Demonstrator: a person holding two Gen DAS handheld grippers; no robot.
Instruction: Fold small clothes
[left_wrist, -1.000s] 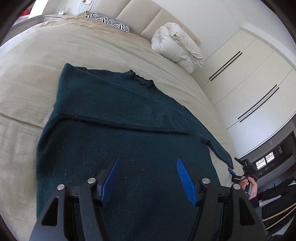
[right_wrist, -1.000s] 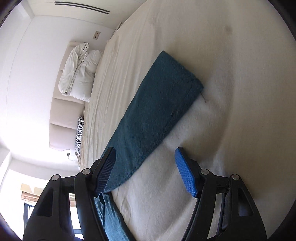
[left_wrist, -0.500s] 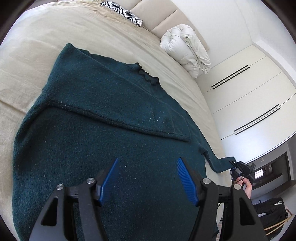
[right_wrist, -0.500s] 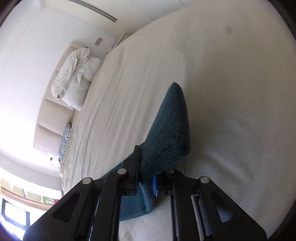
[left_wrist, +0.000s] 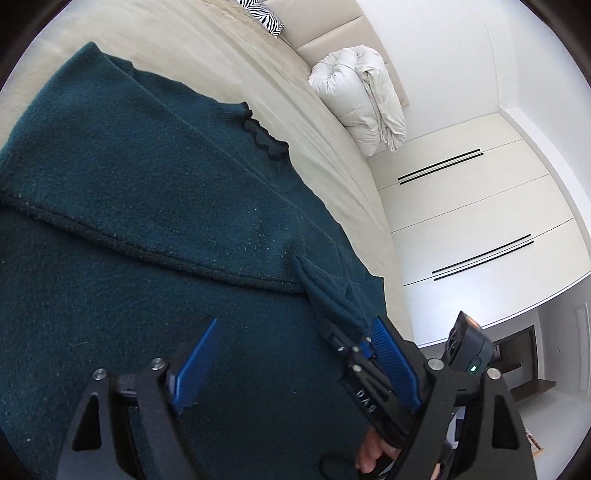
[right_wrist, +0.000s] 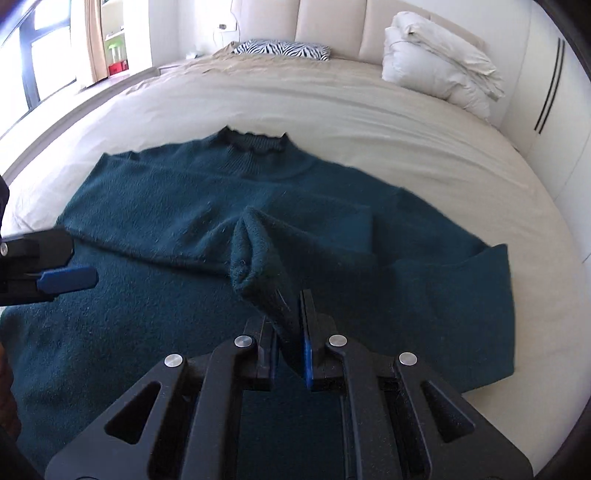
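A dark teal sweater (right_wrist: 155, 206) lies flat on the bed, collar (right_wrist: 255, 142) toward the headboard. One sleeve is folded across its chest. My right gripper (right_wrist: 291, 325) is shut on the cuff of the other sleeve (right_wrist: 255, 251) and holds it over the middle of the body. In the left wrist view my left gripper (left_wrist: 291, 350) is open and empty above the sweater's body (left_wrist: 110, 295). The right gripper (left_wrist: 354, 343) with the sleeve (left_wrist: 325, 291) sits just beside its right finger.
The bed sheet (right_wrist: 369, 122) is beige and extends all around the sweater. A rolled white duvet (right_wrist: 436, 55) and a zebra pillow (right_wrist: 280, 48) lie at the headboard. White wardrobe doors (left_wrist: 461, 206) stand to the right of the bed.
My right gripper shut on the sleeve cuff and carried it from the bed's side over the sweater body. My left gripper moved closer over the sweater and stayed open.
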